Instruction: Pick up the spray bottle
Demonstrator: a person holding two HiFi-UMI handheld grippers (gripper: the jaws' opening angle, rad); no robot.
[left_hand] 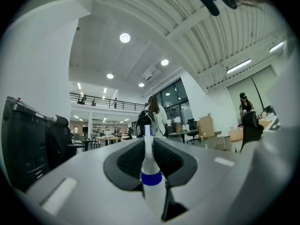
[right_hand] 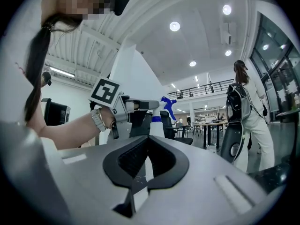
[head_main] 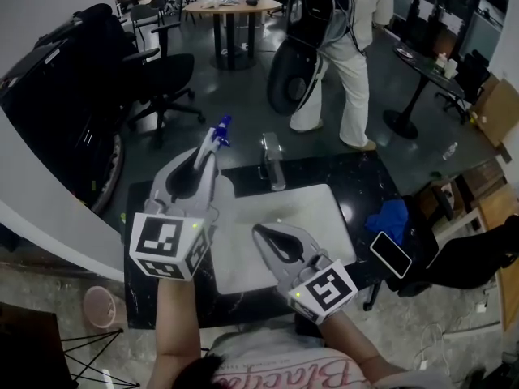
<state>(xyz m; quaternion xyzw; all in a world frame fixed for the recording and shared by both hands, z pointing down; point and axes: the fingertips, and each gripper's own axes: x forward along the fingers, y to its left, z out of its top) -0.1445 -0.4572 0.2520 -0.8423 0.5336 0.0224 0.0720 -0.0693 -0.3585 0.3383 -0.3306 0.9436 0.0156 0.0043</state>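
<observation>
My left gripper [head_main: 204,159] is shut on a white spray bottle [head_main: 211,143] with a blue trigger head [head_main: 221,126], and holds it in the air over the left rim of a white basin [head_main: 320,209]. In the left gripper view the bottle [left_hand: 151,182], with its blue collar, stands upright between the black pads [left_hand: 129,161]. From the right gripper view, the bottle [right_hand: 156,123] shows in the left gripper [right_hand: 140,108], blue head [right_hand: 168,105] on top. My right gripper [head_main: 261,232] hovers over the basin, jaws together and empty, also seen as the right gripper [right_hand: 148,140].
A metal faucet [head_main: 272,161] stands at the basin's far edge on a black counter [head_main: 365,177]. A phone [head_main: 391,254] and a blue cloth [head_main: 388,217] lie at the right. Beyond stand a black office chair [head_main: 162,75] and a person in white trousers [head_main: 345,63].
</observation>
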